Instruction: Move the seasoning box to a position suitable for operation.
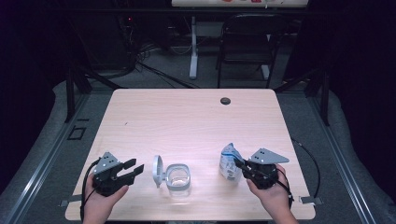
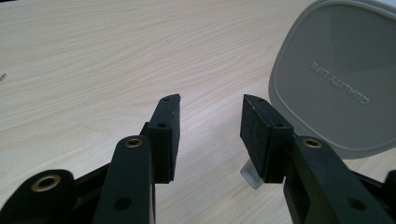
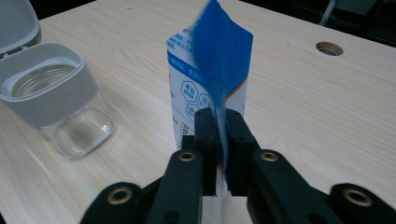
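I see a pale wood-grain table (image 1: 196, 121) with rounded corners and a small dark cable hole (image 1: 225, 100) near its far edge. Beyond it the room is dim: a grey floor strewn with black cables, a white table leg (image 1: 193, 46) and a dark folding chair (image 1: 250, 42) stand at the back, with black curtains at both sides.

The pouch (image 3: 210, 79) stands upright on the near right part of the table, well apart from the clear jar (image 1: 178, 179) to its left. It is a white packet printed with blue panels and small writing, and its blue top edge rises to a thin, slightly blurred fin in the right gripper view. My right gripper (image 3: 218, 140) has its fingers clamped on the pouch's side seam, the thin edge pinched between the two black pads.

The jar is a squarish glass container with a grey collar, and I see nothing inside it. Its grey hinged lid (image 2: 336, 79) stands tipped up on the left, with raised lettering on its face.

My left gripper (image 2: 210, 126) rests near the left edge of the table, just beside that lid, with its fingers apart and nothing between them.
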